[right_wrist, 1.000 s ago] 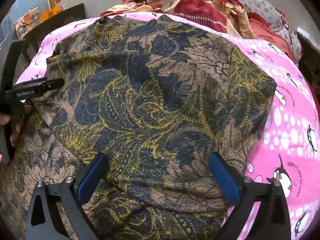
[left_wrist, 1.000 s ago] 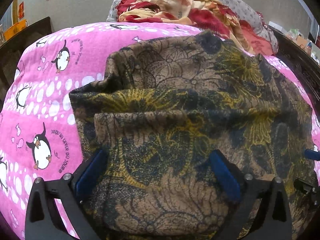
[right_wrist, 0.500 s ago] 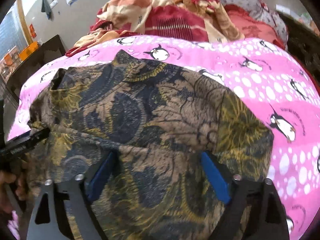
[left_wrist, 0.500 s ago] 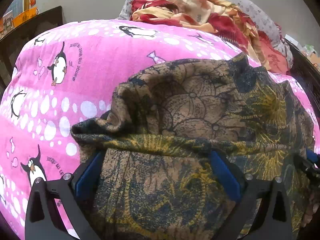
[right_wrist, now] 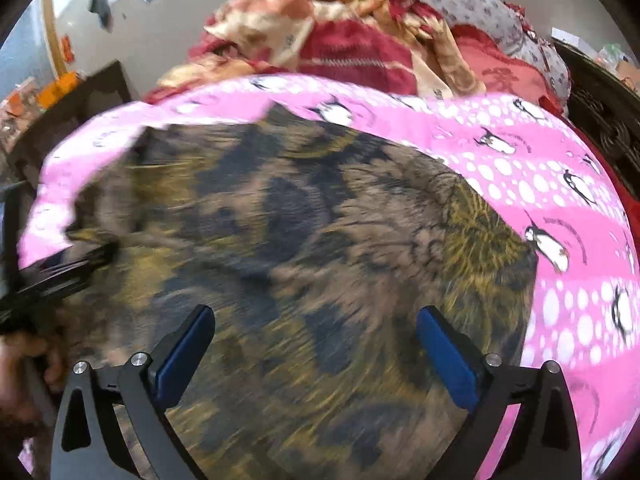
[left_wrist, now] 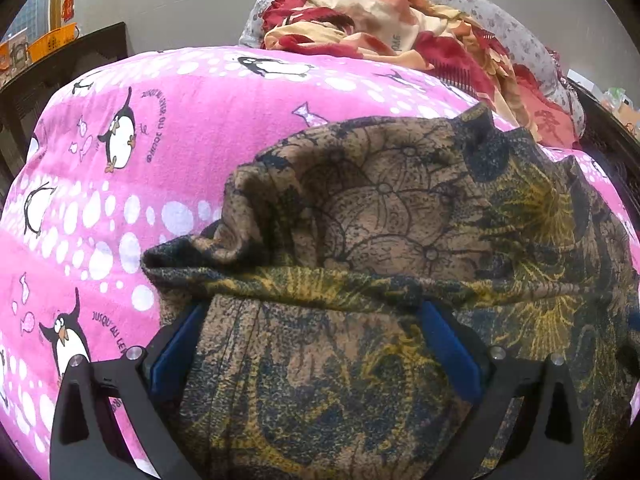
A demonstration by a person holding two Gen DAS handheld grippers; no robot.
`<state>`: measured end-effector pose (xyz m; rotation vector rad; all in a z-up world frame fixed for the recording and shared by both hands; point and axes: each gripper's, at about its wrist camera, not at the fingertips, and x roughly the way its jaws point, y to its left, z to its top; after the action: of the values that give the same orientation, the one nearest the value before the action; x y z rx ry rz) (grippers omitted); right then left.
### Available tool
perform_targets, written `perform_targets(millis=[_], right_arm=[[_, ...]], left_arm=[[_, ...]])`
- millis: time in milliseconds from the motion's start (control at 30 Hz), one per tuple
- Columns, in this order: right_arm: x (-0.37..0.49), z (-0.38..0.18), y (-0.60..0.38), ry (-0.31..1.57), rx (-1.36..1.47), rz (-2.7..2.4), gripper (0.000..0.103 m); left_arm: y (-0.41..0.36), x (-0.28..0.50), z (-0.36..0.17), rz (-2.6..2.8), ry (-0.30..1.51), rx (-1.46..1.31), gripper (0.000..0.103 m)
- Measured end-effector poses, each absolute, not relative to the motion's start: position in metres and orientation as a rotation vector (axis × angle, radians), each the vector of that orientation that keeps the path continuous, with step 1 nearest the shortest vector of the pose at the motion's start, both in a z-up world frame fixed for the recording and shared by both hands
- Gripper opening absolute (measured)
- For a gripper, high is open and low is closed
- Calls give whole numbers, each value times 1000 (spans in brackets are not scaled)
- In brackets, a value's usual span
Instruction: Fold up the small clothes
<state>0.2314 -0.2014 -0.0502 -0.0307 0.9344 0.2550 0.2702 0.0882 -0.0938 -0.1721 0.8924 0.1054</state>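
The garment [left_wrist: 400, 240] lies half-folded mid-bed on the blanket [left_wrist: 120, 200]. My left gripper [left_wrist: 316, 320] and right gripper [right_wrist: 316, 332] are both spread, holding nothing. Risk: the loose fold may slide open if the fingers drag it.

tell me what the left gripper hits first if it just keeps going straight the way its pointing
Most likely the brown patterned garment: a folded ridge of it crosses right in front of the left gripper, whose jaws stand wide apart. Beyond that lies the pink penguin blanket, though depth is hard to judge in this fisheye view.
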Motion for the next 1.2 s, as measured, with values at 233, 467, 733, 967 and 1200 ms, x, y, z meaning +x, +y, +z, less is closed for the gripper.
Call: perform_targets(millis=[233,467,733,967,1200], right_arm=[[181,-81,-184,946,-118,183,103],[185,-84,-176,950,-140,152,103],[175,-84,-173,926,-157,141,103],[177,-75,-177,954,-135,85,103],[172,-68,-179,1015,-138,100,103]], left_arm=[[88,270,-94,105,892,-173,103],[88,270,-94,105,891,-172,103],[88,270,-94,106,891,-173,103],[88,268,-93,106,889,-174,103],[89,268,-92,107,888,-172,103]])
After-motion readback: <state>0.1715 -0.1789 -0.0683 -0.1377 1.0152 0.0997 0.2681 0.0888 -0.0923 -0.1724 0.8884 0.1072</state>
